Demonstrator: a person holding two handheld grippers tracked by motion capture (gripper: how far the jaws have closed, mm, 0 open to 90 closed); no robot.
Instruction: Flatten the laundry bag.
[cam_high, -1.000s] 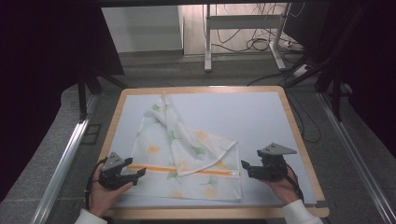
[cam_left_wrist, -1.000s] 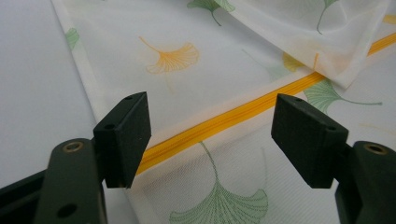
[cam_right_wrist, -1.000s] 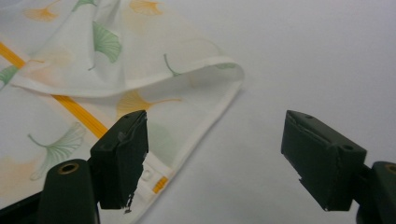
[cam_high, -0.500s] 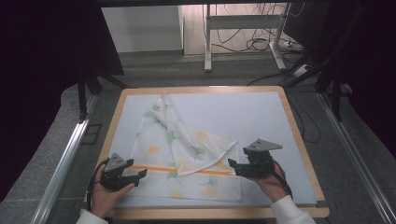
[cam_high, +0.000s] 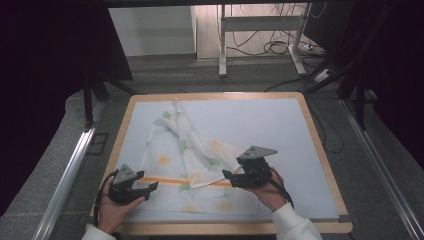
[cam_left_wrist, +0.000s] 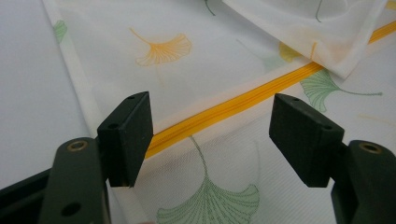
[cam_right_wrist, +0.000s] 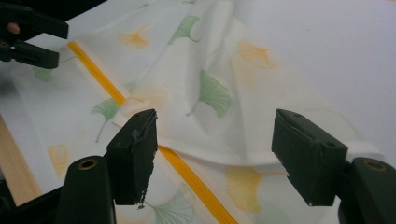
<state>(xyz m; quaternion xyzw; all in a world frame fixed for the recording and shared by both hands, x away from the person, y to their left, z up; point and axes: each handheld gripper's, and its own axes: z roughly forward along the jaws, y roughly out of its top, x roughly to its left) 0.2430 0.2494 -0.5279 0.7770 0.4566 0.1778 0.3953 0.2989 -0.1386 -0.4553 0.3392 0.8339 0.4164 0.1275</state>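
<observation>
Two open grippers over a half-folded leaf-print cloth bag

The right gripper (cam_high: 228, 176) has just been narrowing its jaws, yet they stand well apart with nothing pinched; below them lies the loose folded-over corner of the thin white fabric bag printed with green and orange ginkgo leaves (cam_right_wrist: 205, 88). The left gripper (cam_high: 150, 186) hangs with jaws spread wide and empty above the bag's orange zipper strip (cam_left_wrist: 233, 105), near its left end. The bag rests on the pale blue mat of the wood-edged table (cam_high: 320, 150), toward the near left side, its far part bunched into a peak. Judging by that, one flap is turned over the zipper, and the flattening and remaining folds are still to do.
</observation>
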